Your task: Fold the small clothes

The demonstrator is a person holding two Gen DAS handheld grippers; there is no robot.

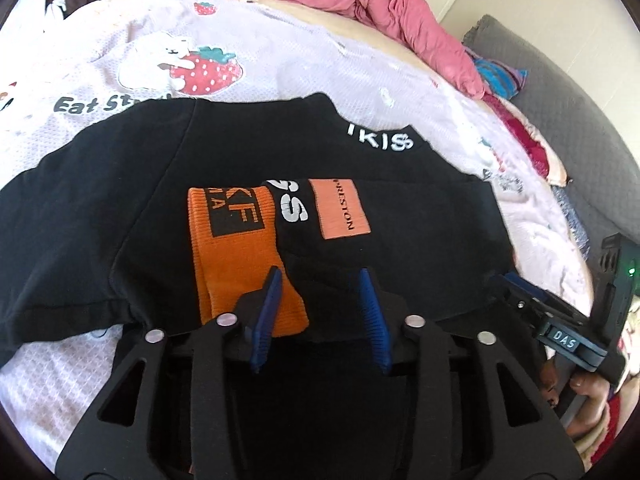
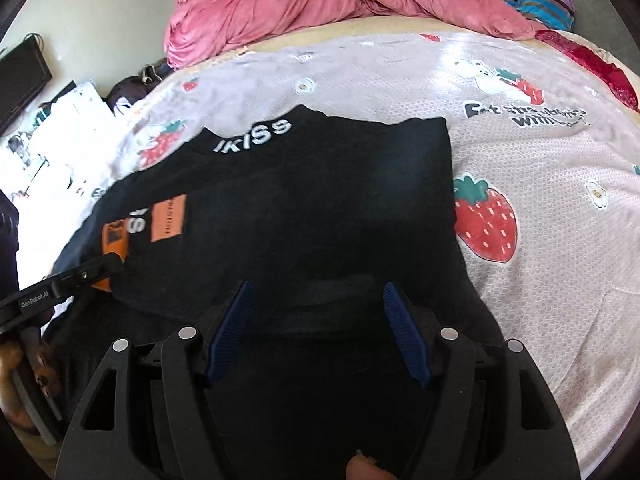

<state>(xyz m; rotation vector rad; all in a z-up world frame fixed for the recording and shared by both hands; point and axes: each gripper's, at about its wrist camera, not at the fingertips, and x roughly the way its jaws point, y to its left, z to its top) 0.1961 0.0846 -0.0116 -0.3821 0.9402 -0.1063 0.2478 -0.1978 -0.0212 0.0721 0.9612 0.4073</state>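
The black top (image 2: 312, 208) is spread on the bed (image 2: 560, 240), collar far, hem nearest both tongs: left tongs (image 1: 320, 276) and right tongs (image 2: 318, 292) are held spread above it.

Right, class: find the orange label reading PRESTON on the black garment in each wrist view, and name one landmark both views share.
Left wrist: orange PRESTON label, centre, just above the open tongs.
Right wrist: same label, left of centre, small and blurred.
Shared landmark: white IKISS lettering at the collar.
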